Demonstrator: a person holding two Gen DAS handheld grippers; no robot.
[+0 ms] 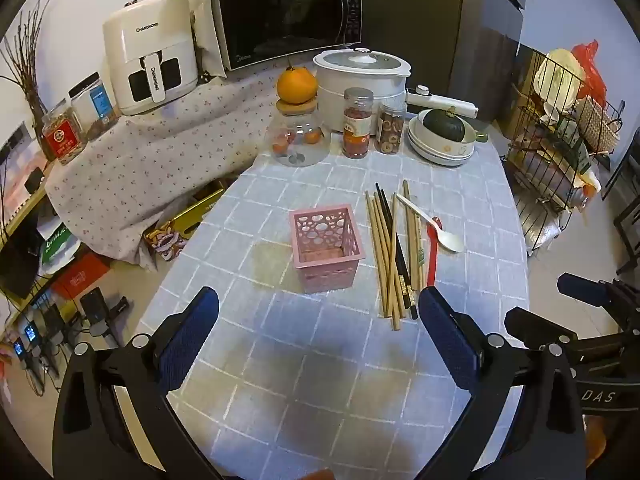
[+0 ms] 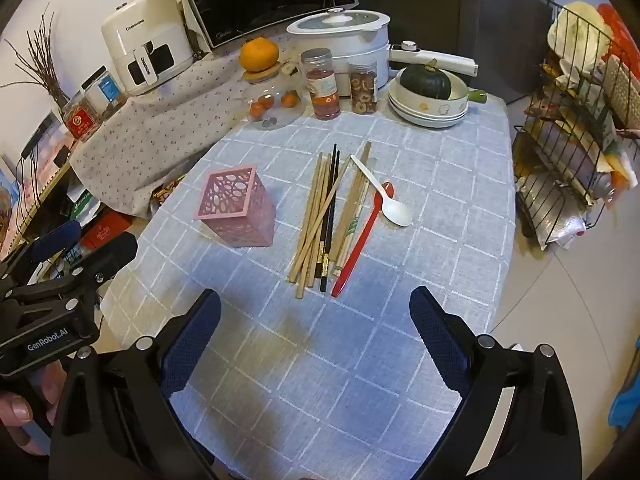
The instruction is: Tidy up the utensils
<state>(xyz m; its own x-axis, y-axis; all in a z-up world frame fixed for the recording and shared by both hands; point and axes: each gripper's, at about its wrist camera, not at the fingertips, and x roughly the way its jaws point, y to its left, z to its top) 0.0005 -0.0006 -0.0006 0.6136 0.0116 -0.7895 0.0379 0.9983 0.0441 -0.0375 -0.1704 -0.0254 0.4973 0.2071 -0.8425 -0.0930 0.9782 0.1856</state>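
Kitchen clutter rings a tabletop [image 1: 320,360] covered in a pale blue checked cloth: a microwave [image 1: 286,16], a white air fryer [image 1: 150,52], a white cooker [image 1: 362,76], jars, and a stack of bowls [image 1: 440,144] holding a dark green squash.

Near the middle of the cloth stands a pink perforated holder [image 1: 327,246], upright and with nothing in it. Just to its right, apart from it, lies a loose bundle of wooden and black chopsticks [image 1: 394,248], some crossing each other, with a red spoon [image 1: 432,252] alongside and a white spoon [image 1: 434,226] lying across the red one's bowl end.

Left wrist view: the left claw [image 1: 318,312] hovers over bare cloth with its jaws spread wide and nothing between them; the right pad sits close to the near ends of the chopsticks. At the right edge the other tool shows.

Right wrist view: the right claw [image 2: 316,308] is likewise spread and empty, lined up on the near ends of the utensils. Only this view shows a hand [image 2: 24,412] gripping the left tool, and more of the wire rack [image 2: 576,120] of dishes past the tabletop's right edge.
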